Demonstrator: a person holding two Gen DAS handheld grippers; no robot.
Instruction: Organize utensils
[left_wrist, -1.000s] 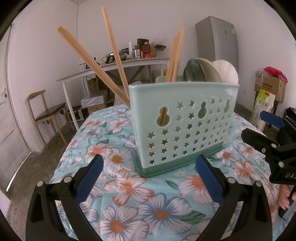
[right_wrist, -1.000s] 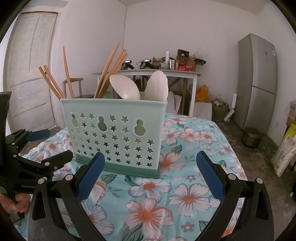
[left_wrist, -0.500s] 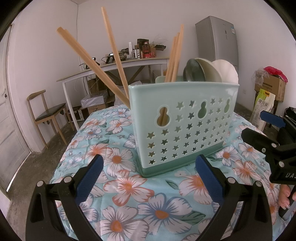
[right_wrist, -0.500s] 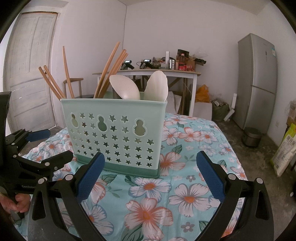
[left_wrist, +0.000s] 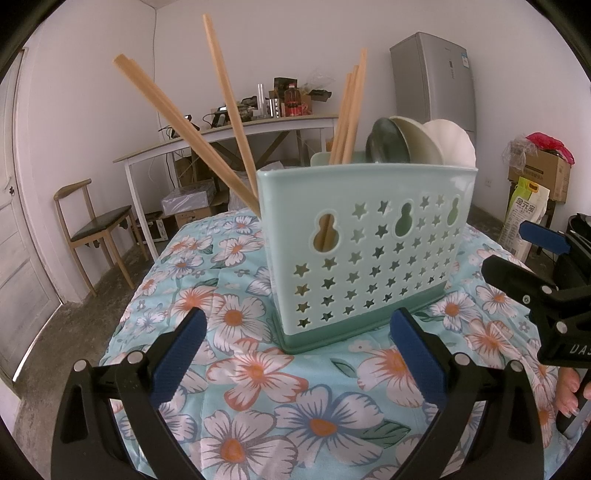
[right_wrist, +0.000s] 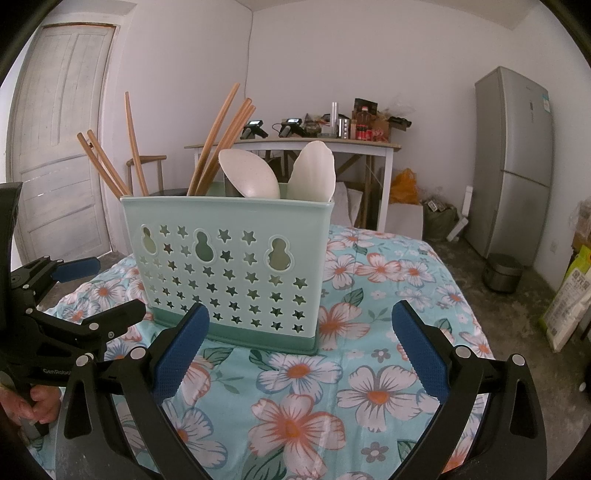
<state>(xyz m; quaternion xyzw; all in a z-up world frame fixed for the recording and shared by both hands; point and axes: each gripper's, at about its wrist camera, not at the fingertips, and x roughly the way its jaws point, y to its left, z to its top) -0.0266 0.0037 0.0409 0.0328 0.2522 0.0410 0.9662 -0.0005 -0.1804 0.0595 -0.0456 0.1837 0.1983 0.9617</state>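
Note:
A mint-green utensil caddy (left_wrist: 369, 251) with star cutouts stands on the floral tablecloth (left_wrist: 258, 376); it also shows in the right wrist view (right_wrist: 229, 269). Several wooden chopsticks (left_wrist: 184, 129) lean out of its left and middle sections, and spoons (left_wrist: 421, 142) stand in its right section. In the right wrist view the chopsticks (right_wrist: 218, 144) and white spoons (right_wrist: 314, 173) stick up the same way. My left gripper (left_wrist: 295, 350) is open and empty in front of the caddy. My right gripper (right_wrist: 301, 343) is open and empty, also just in front of it.
The table edge (right_wrist: 476, 332) drops to a concrete floor on the right. A chair (left_wrist: 96, 225) stands at the left, a white desk (left_wrist: 236, 136) with clutter behind, a fridge (right_wrist: 513, 162) at the right. Each gripper shows in the other's view: the right one (left_wrist: 546, 291), the left one (right_wrist: 74, 321).

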